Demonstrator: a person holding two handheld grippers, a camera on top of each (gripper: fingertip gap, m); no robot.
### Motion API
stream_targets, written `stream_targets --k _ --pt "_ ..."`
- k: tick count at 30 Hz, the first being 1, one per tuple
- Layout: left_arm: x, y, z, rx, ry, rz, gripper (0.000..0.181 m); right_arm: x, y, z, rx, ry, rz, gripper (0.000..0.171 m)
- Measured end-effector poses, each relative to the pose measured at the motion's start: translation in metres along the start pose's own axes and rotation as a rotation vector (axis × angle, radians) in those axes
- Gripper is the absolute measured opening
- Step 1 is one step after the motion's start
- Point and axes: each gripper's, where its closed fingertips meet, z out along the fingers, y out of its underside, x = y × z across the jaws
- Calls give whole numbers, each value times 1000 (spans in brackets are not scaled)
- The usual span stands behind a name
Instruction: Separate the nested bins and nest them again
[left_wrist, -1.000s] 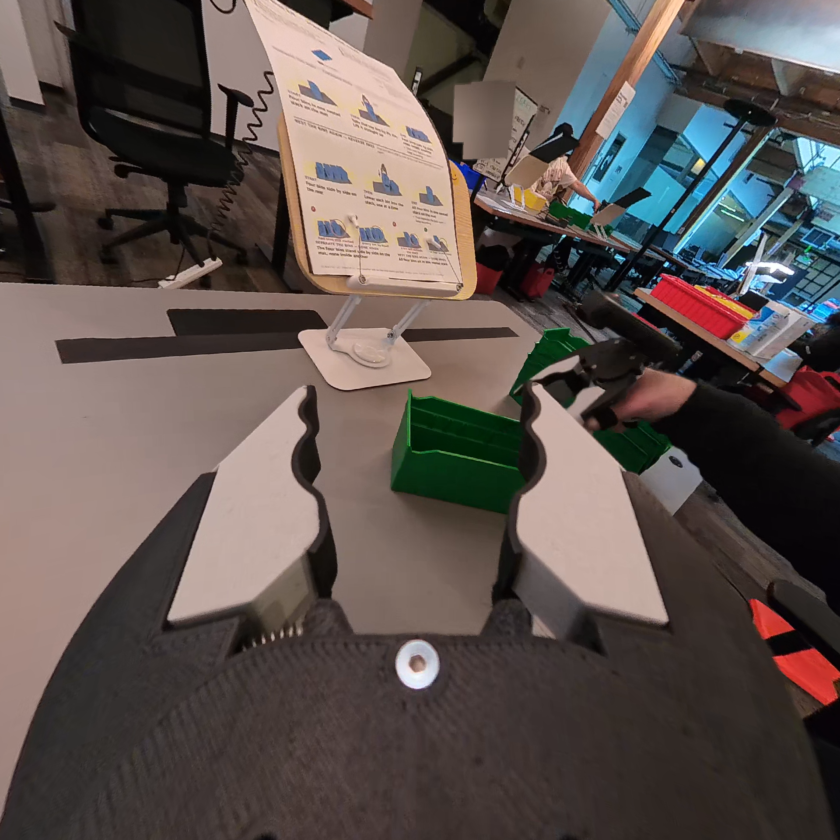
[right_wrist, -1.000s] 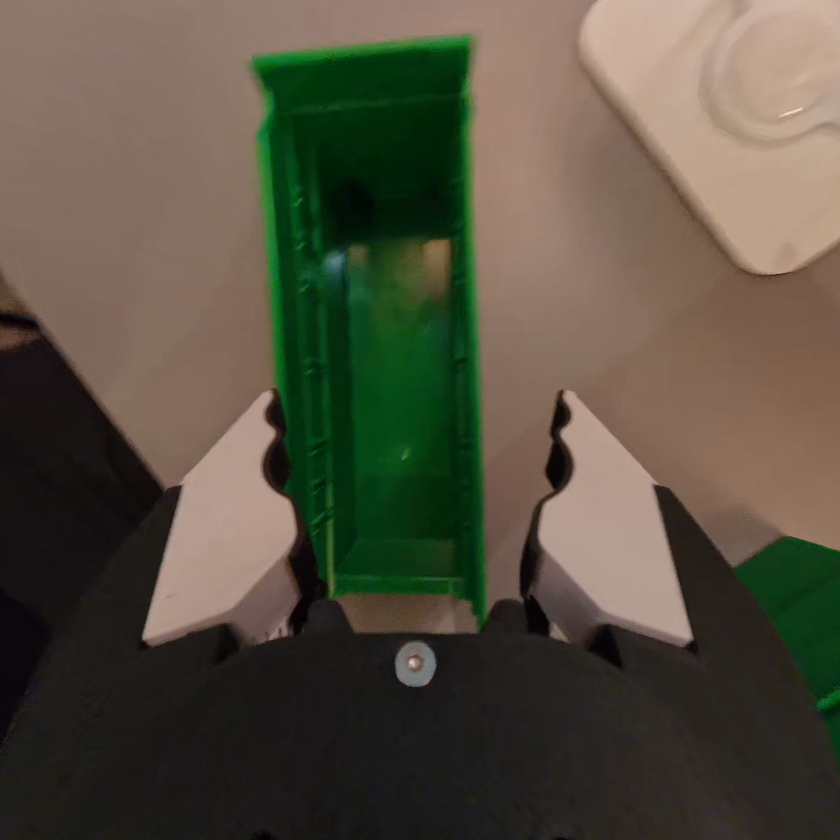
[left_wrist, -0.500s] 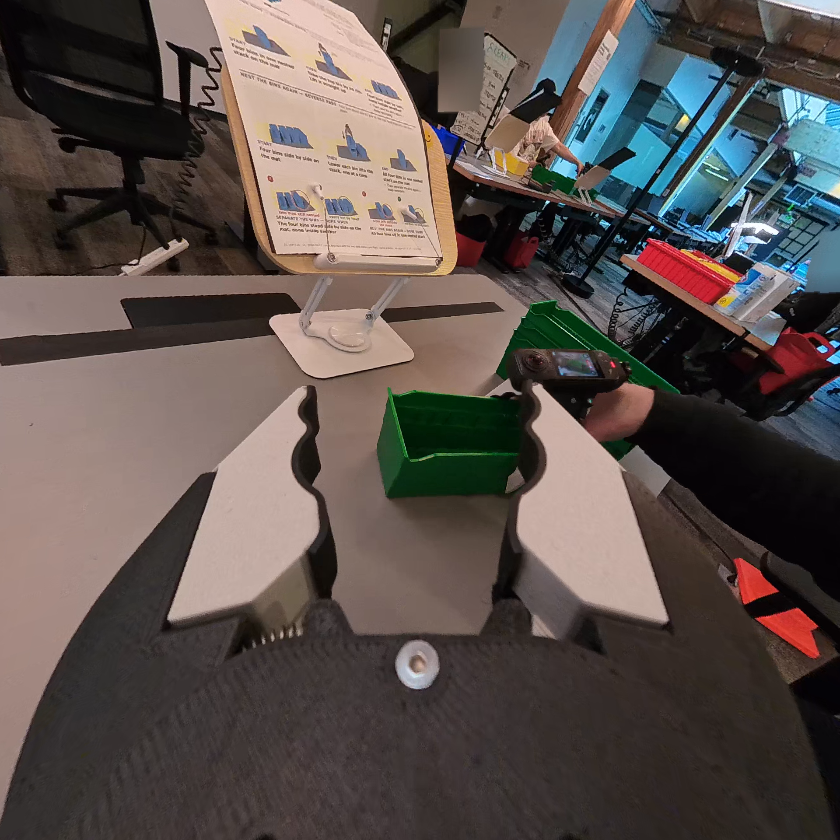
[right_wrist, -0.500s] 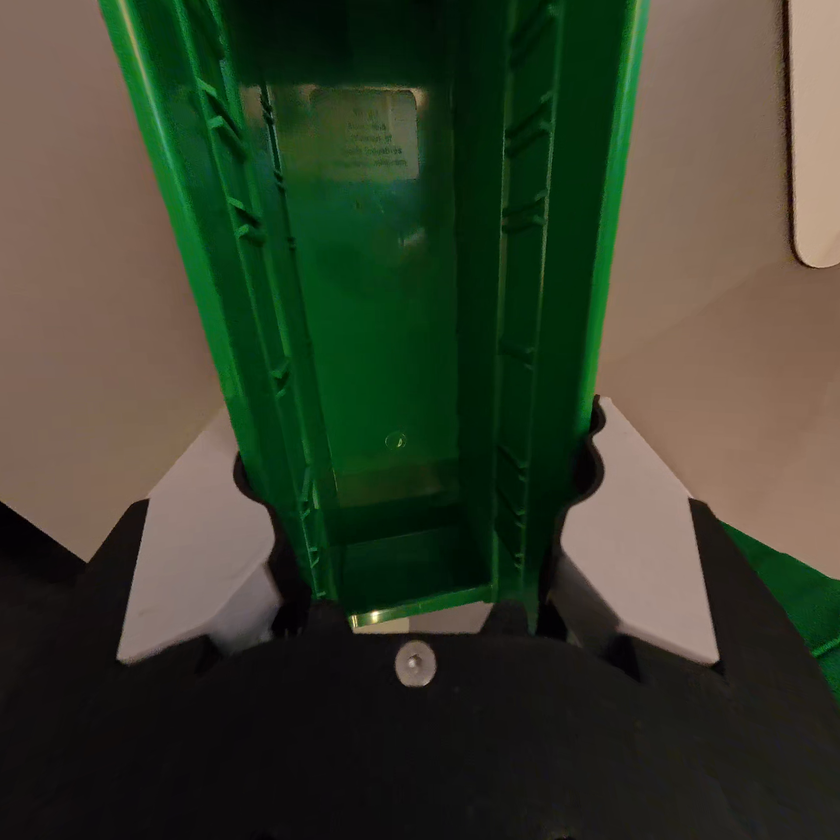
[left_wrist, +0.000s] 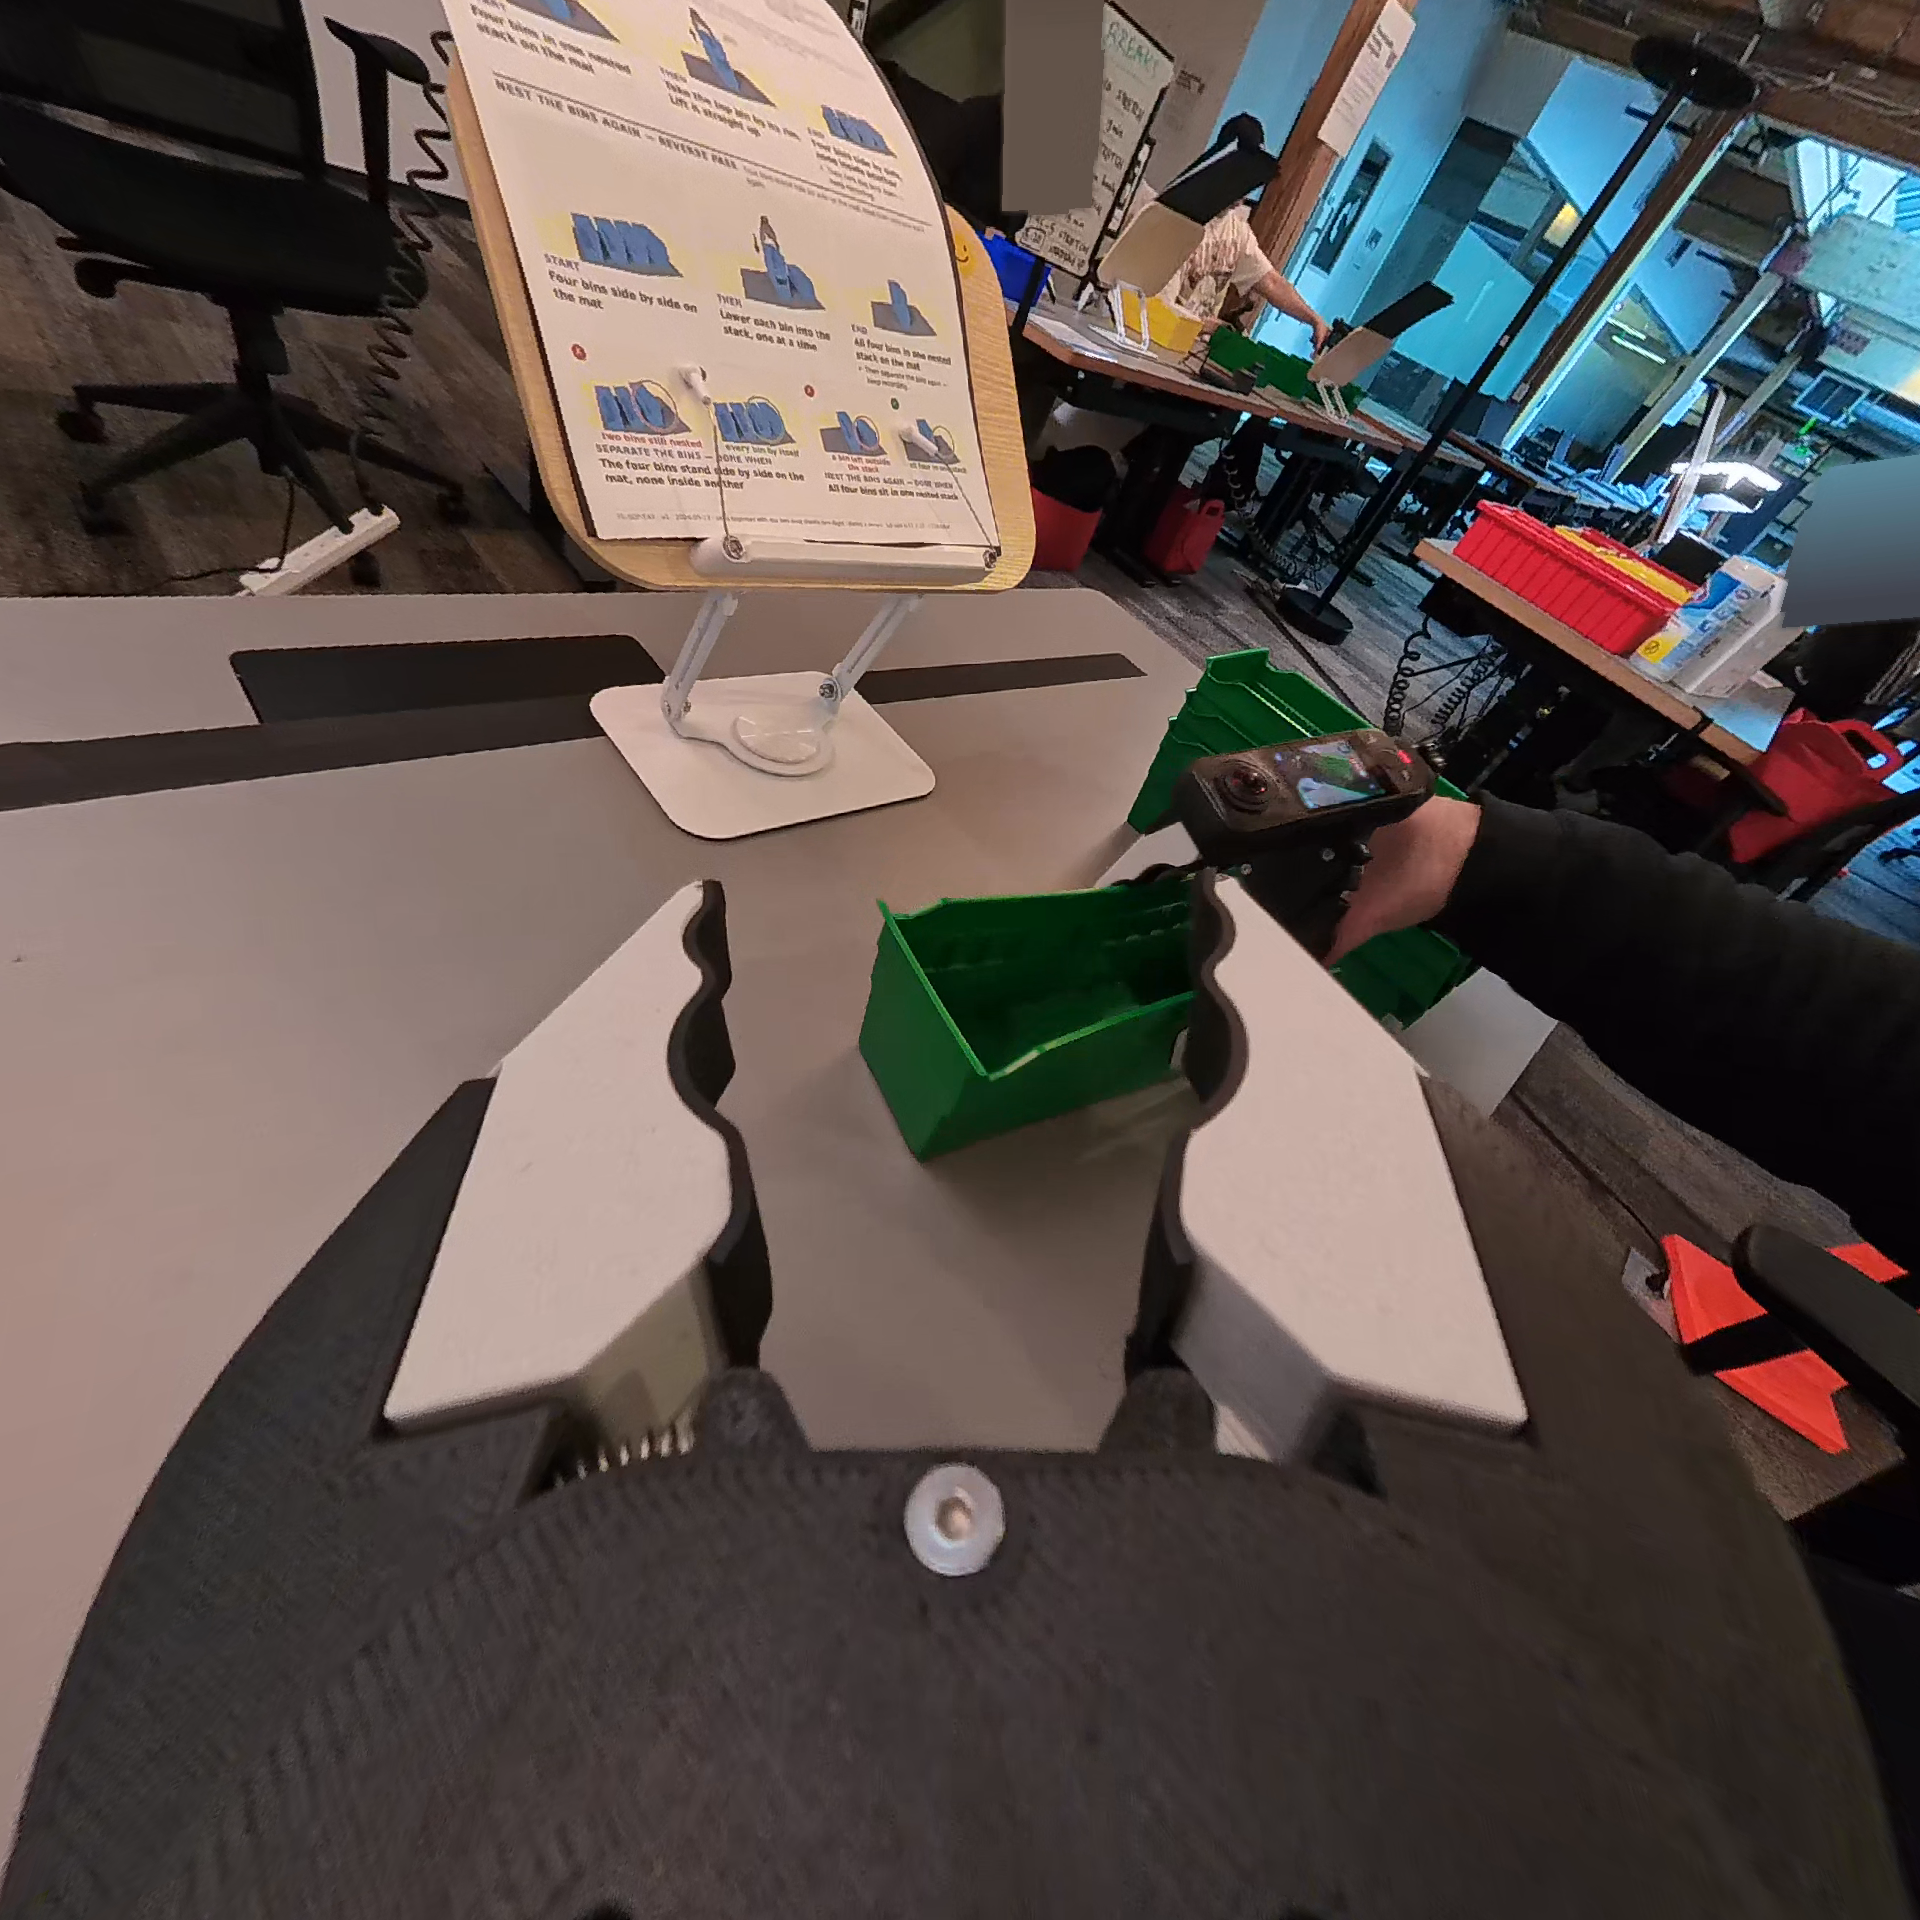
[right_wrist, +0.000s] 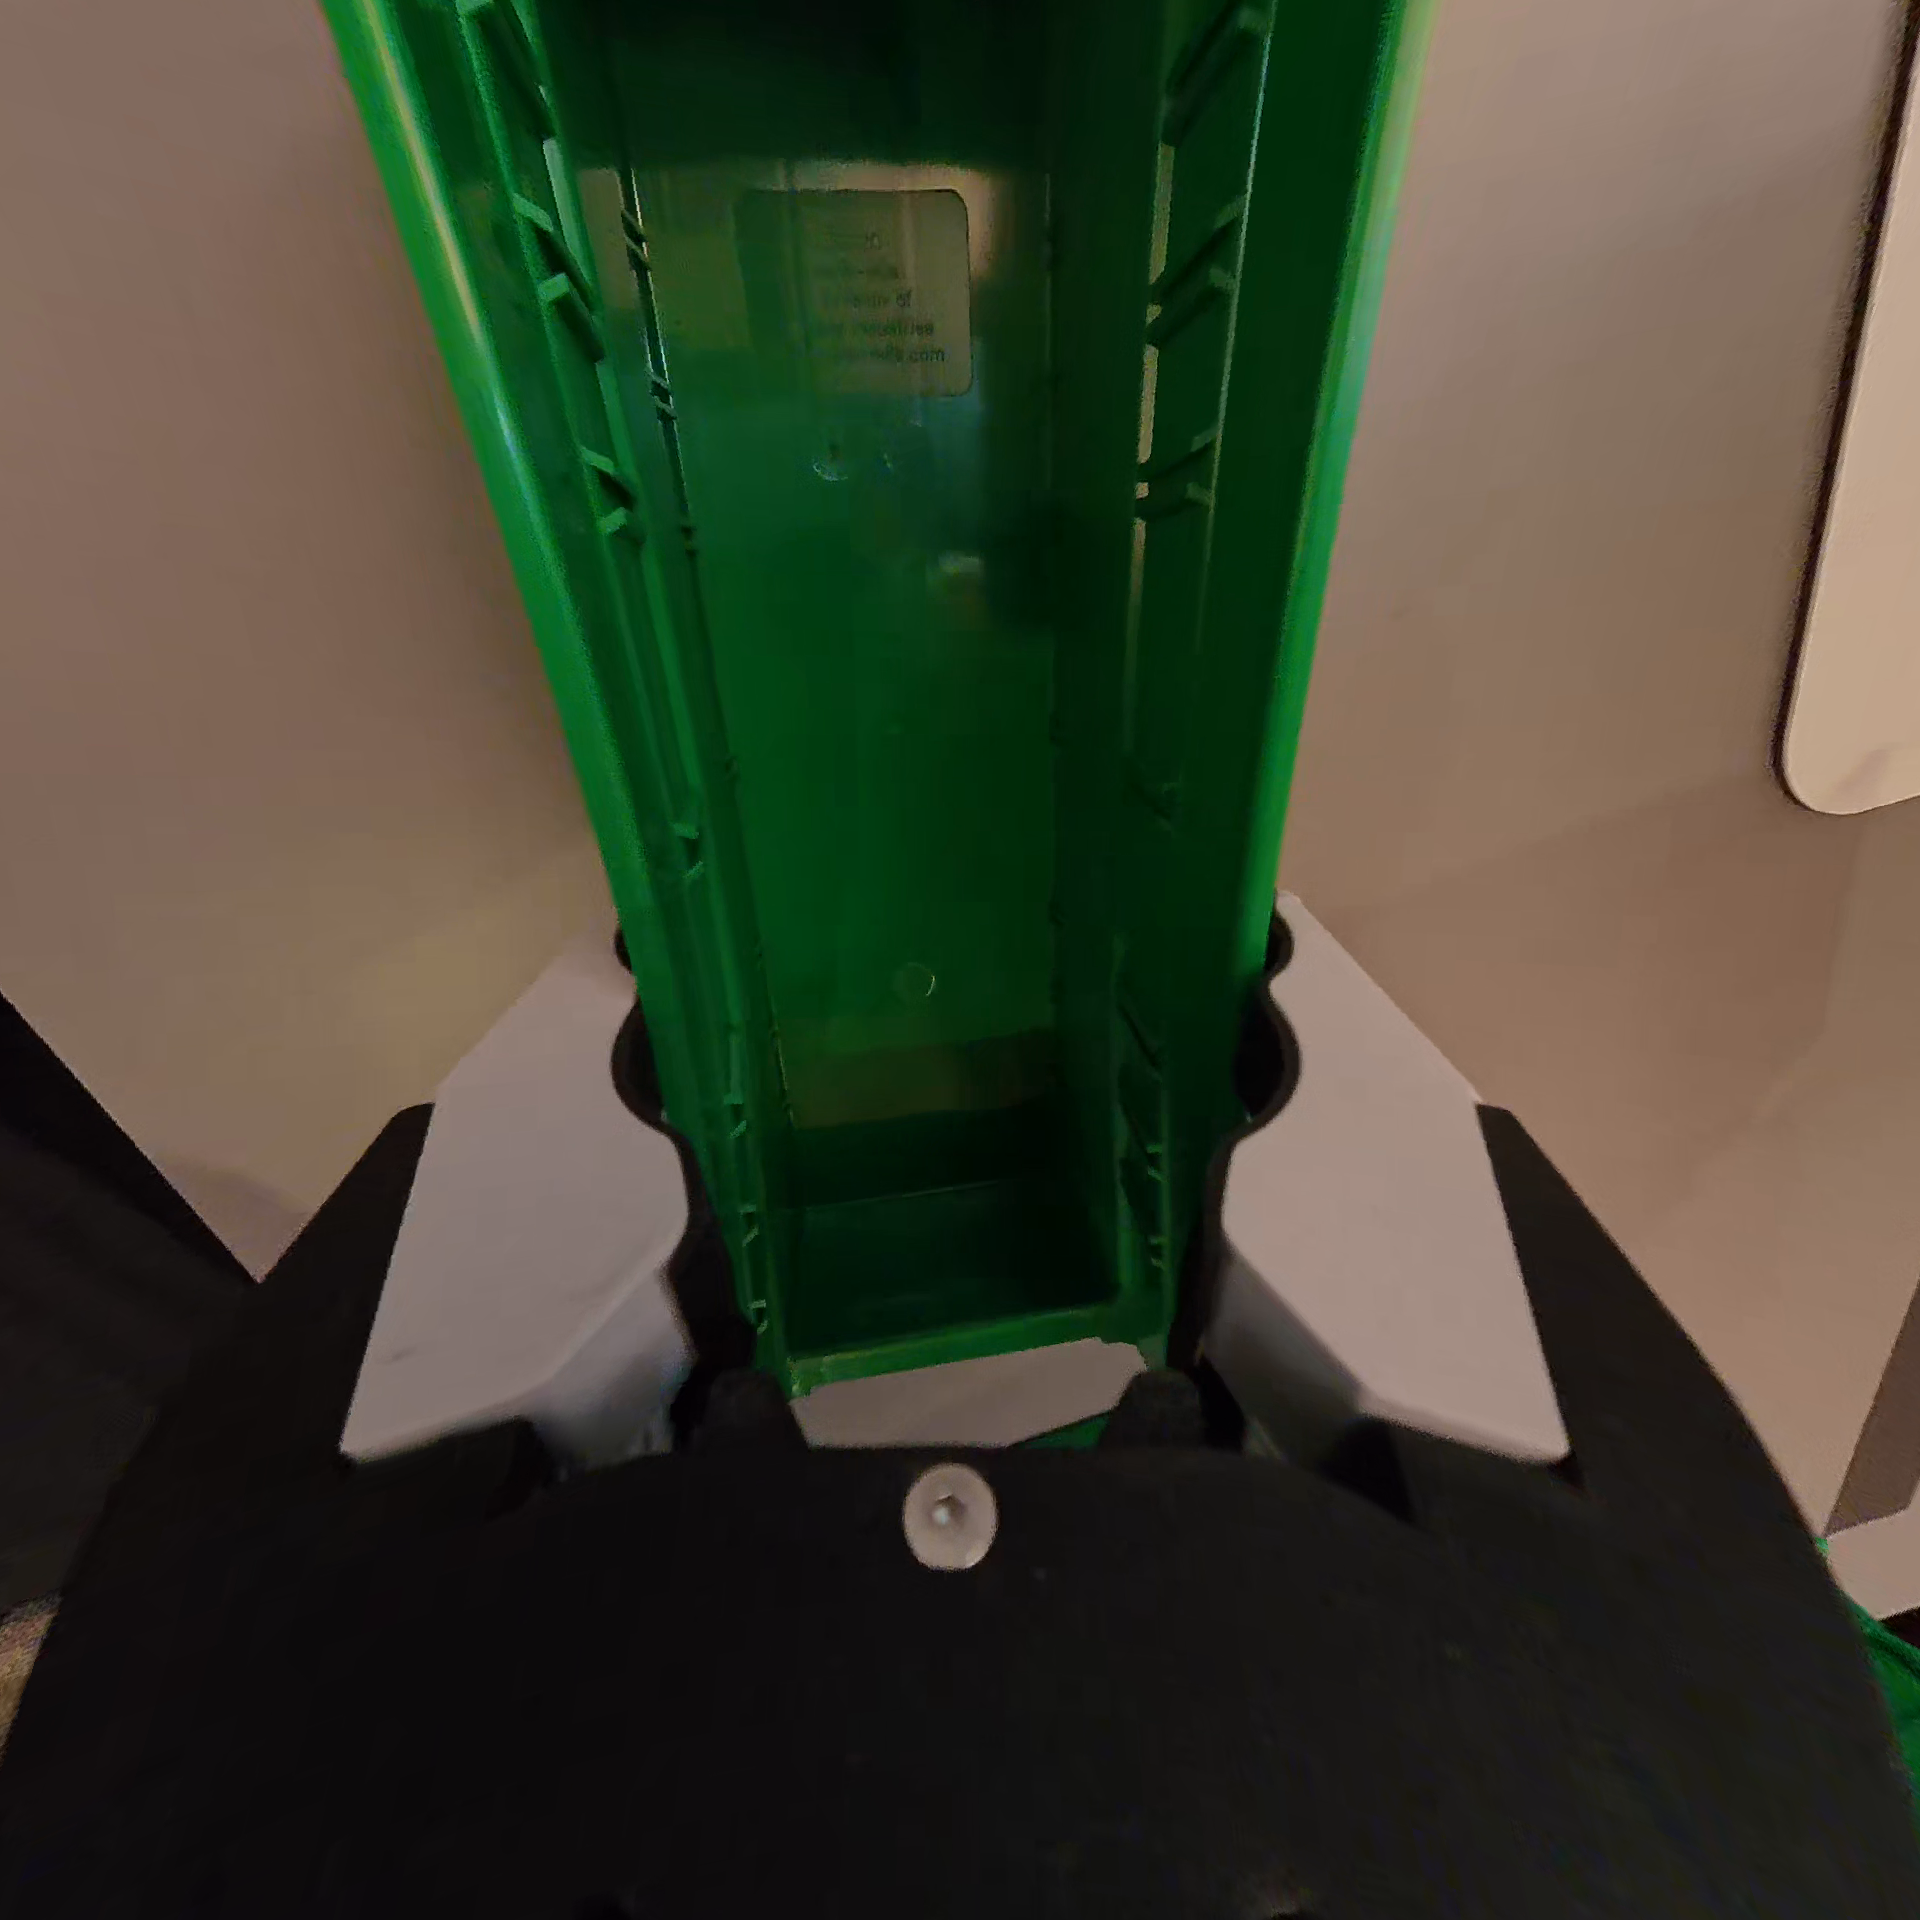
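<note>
Since the earlier frame the right gripper (right_wrist: 951, 1132) has clamped the narrow green plastic bin (left_wrist: 1023, 1023) and tilted it off the grey table (left_wrist: 312, 987), left gripper (left_wrist: 951, 1049) idle with fingers apart; judged step: carrying this bin, next lowering it squarely into the green bin stack (left_wrist: 1236, 717).

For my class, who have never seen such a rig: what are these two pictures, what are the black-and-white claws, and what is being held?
No robot here: a person holds a two-finger gripper in each hand, and each carries a camera looking along its fingers. The left wrist view shows the left gripper open and empty over the grey table. Beyond it stand an instruction board and a stack of green bins. The right gripper, seen from its own camera, is shut on a single green bin, which appears tilted in the left view.
</note>
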Motion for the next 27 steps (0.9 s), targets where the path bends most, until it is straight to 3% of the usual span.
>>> stream_targets --k 8,11,15,21,27 --pt "1 5 6 -17 9 -3 87 16 5 -22 101 5 156 99" --pt "2 8 9 -24 14 -6 87 32 4 -58 188 1 271 99" --pt "3 12 15 -36 26 -14 87 68 23 -135 268 84 416 99" --pt "11 16 24 -48 57 -19 87 112 128 -231 205 256 678 100" --pt "28 19 37 -66 107 -7 87 112 234 -231 140 250 998 100"
